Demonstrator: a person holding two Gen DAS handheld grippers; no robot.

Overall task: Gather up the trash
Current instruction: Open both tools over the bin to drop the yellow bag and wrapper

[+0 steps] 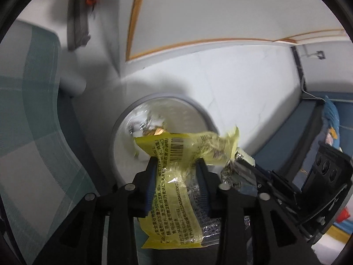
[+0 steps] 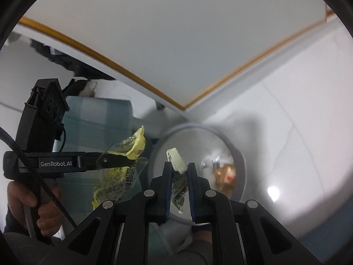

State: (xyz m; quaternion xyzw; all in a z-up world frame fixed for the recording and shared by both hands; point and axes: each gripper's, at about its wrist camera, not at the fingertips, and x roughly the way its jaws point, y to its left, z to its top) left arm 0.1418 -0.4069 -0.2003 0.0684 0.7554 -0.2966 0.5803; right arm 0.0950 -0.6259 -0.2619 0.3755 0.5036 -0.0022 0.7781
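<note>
Grey bin below; green checked chair beside it.

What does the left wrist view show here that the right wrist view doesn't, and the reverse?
Left wrist only: the barcode and print on the yellow wrapper, and a blue couch at the right.
Right wrist only: the person's hand gripping the left gripper, and the toothed tip of the white sachet.
Both: the lined trash bin with wrappers already inside, and the white table with its wooden edge.
</note>
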